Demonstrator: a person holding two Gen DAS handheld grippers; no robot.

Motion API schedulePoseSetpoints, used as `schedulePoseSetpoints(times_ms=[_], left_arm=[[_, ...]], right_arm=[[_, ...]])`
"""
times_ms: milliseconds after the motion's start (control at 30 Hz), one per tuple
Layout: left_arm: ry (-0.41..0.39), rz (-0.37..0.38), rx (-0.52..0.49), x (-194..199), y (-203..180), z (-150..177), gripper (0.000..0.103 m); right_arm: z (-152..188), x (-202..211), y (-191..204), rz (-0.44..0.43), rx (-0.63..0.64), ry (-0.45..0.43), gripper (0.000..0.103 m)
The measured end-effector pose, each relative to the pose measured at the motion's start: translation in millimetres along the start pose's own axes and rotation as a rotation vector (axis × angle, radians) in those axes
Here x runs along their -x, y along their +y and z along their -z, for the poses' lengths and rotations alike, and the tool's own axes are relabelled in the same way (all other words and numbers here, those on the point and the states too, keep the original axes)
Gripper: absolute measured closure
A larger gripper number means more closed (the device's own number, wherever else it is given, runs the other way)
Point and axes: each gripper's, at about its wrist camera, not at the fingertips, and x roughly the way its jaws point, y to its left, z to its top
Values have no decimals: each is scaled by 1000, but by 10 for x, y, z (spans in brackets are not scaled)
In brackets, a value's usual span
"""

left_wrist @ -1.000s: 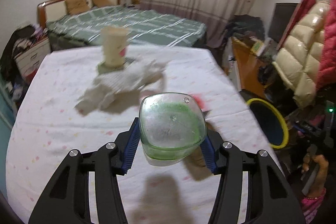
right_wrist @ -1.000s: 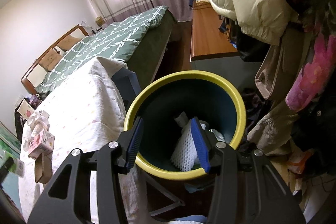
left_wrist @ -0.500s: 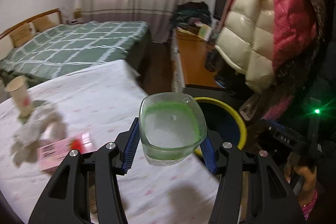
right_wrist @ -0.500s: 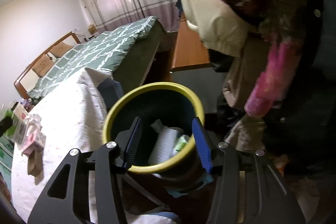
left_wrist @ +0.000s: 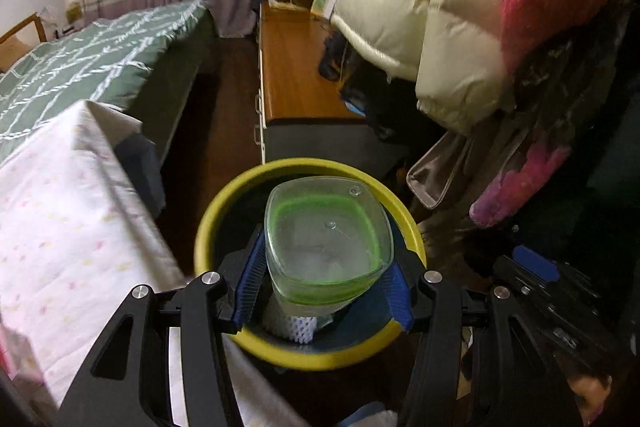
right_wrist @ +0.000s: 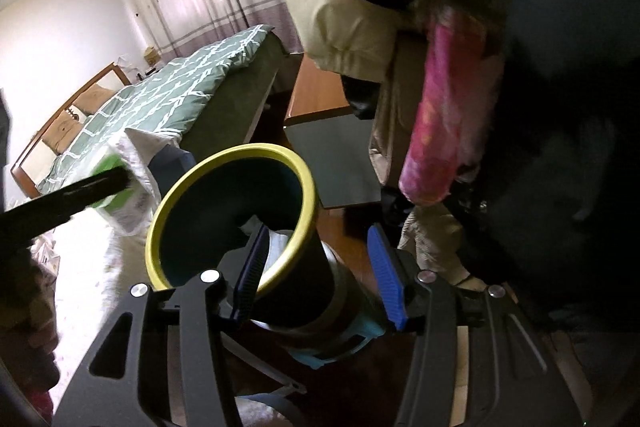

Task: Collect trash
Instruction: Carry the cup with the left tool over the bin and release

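Trash bin holds white foam netting; left tongs grip a plastic cup, right tongs gape empty.

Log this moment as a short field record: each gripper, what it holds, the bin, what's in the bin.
left gripper: shut on the cup, a clear plastic one with green residue
cup position: held over the mouth of the bin
right gripper: open, nothing held; jaws straddle the bin's near rim and wall
bin: dark, yellow rim, on the floor beside the table
bin contents: white foam net; the rest hidden by the cup
table: white cloth with small pastel marks
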Motion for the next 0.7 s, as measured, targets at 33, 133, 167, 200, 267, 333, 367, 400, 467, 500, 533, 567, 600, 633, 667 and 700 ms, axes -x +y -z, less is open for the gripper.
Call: schedulePoseSetpoints(times_ms=[33, 133, 167, 200, 267, 333, 367, 400, 467, 500, 533, 567, 600, 633, 667, 700], left_arm=[[14, -1, 5, -93, -17, -11, 50], [45, 12, 25, -285, -13, -9, 50], [53, 10, 30, -327, -1, 0, 49], [59, 9, 35, -358, 3, 9, 42], [40, -13, 50, -312, 29, 31, 16], [0, -25, 45, -163, 40, 26, 15], [-17, -29, 39, -60, 45, 22, 15], [-35, -29, 39, 42, 55, 20, 15], [-80, -24, 47, 320, 81, 36, 15], [-112, -27, 53, 508, 102, 65, 14], [-134, -35, 57, 643, 123, 80, 13], [-161, -46, 63, 812, 157, 121, 10], [-194, -61, 75, 1024, 212, 189, 9], [-214, -75, 85, 1176, 264, 240, 9], [-235, -95, 97, 1345, 327, 314, 8], [-249, -112, 107, 1480, 379, 372, 7]], right_arm=[[5, -4, -17, 1, -1, 3, 54], [21, -12, -55, -1, -4, 9, 54], [27, -17, -59, -1, -4, 12, 54], [33, -24, -61, -3, -4, 15, 54], [36, -33, -44, -6, -4, 19, 54], [43, -20, -18, -10, 1, 18, 54], [45, -12, 1, -12, 4, 17, 54], [50, -4, 23, -14, 7, 16, 54], [52, 15, 66, -22, 14, 13, 54], [54, 30, 98, -27, 21, 10, 54], [56, 40, 125, -31, 26, 9, 54], [60, 55, 169, -37, 34, 8, 54], [66, 69, 222, -44, 44, 6, 54], [73, 81, 272, -50, 55, 5, 54], [80, 95, 324, -56, 64, 5, 54], [92, 111, 392, -64, 77, 6, 54]])
